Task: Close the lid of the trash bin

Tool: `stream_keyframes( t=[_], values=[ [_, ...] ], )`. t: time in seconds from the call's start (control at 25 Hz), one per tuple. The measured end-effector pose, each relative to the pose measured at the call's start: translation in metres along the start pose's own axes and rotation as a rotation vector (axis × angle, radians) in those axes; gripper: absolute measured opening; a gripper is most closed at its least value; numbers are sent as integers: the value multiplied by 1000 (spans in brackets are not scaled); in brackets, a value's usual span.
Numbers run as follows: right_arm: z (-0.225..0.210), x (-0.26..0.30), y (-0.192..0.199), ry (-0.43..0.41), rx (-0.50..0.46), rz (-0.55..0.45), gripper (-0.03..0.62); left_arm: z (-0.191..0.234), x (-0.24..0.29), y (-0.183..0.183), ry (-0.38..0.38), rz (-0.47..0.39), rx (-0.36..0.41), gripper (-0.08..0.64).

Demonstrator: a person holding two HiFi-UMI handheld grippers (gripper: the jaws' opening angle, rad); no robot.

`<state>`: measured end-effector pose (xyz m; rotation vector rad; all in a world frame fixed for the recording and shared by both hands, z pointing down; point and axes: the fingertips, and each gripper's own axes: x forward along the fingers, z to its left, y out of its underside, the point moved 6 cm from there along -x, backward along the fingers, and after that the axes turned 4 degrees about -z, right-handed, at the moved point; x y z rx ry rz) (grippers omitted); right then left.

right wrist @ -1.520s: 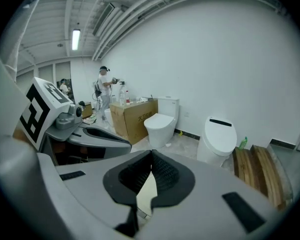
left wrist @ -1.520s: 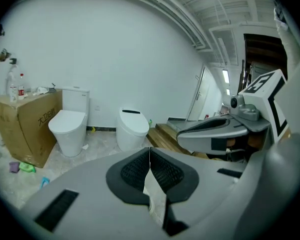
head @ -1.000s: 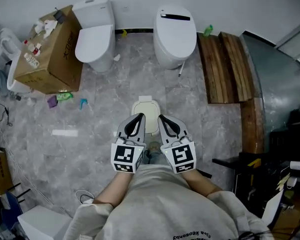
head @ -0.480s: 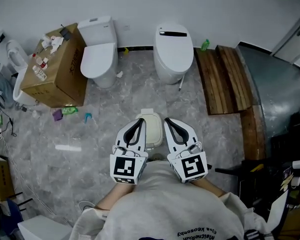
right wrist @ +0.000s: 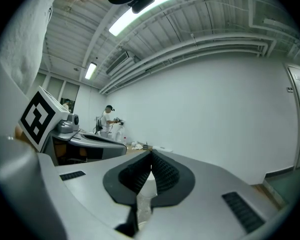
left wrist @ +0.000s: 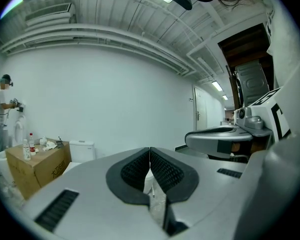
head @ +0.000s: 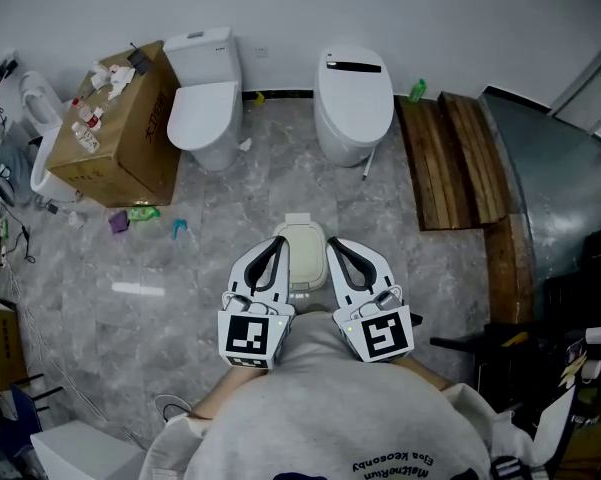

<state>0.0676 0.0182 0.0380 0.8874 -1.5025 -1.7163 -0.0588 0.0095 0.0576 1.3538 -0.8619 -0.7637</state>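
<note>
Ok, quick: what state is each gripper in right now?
Left gripper: closed, jaws together, nothing between them.
Right gripper: closed, jaws together, nothing held.

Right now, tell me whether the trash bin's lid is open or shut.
Shut. In the head view the trash bin's lid lies flat on top, with no gap or inside showing.

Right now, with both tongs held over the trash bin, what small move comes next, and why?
Probably just ease both away: the trash bin lid looks flat and shut, and the left tongs and right tongs are closed, empty and flank it from above.
</note>
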Motion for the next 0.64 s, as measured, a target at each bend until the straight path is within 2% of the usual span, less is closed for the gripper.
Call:
stream_keyframes(
  t=[0.64],
  values=[
    [-28, -13, 11, 16, -13, 21, 32, -18, 18, 13, 0, 18, -16, 20]
  ],
)
